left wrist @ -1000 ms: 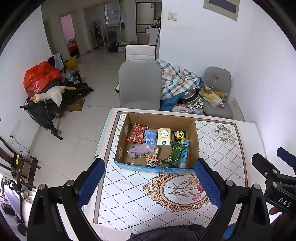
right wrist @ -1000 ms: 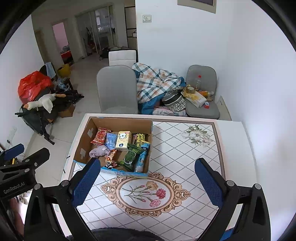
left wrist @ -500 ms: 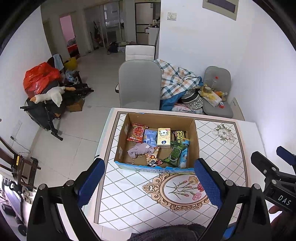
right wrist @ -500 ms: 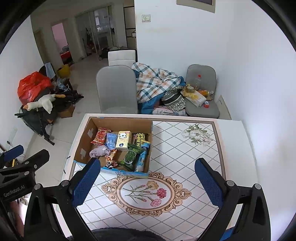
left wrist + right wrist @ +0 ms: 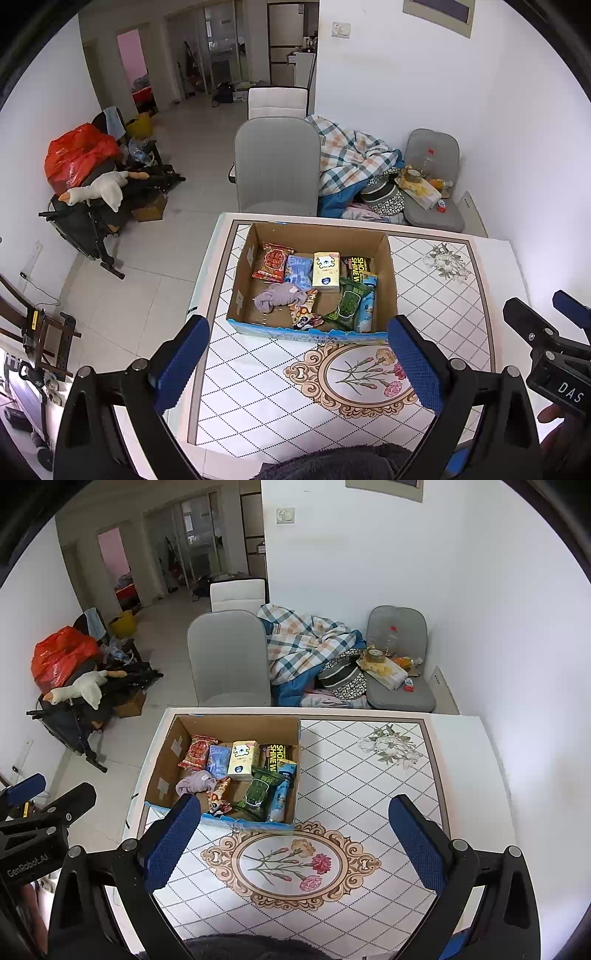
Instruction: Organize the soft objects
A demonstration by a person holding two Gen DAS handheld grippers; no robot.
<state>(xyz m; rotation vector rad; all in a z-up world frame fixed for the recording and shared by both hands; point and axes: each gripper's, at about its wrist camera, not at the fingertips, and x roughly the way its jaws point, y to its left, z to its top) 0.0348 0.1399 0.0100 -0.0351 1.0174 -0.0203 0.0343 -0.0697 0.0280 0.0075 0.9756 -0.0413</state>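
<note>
Left wrist view: sits behind the left gripper point(image 5: 297, 363), high over the near table edge, facing forward and down across the table point(image 5: 439, 295); the cardboard box point(image 5: 314, 236) lies centred between its fingers, some way ahead.
Right wrist view: sits behind the right gripper point(image 5: 295, 843), at like height and heading, set further right; the cardboard box point(image 5: 236, 722) falls left of centre.
Nearness: both stand well back, taking in table and room.
Shared: box, table, grey chair point(image 5: 277, 162), plaid blanket point(image 5: 303, 638), far doorway.
Cross-sight: each view catches the other gripper at its edge.
</note>
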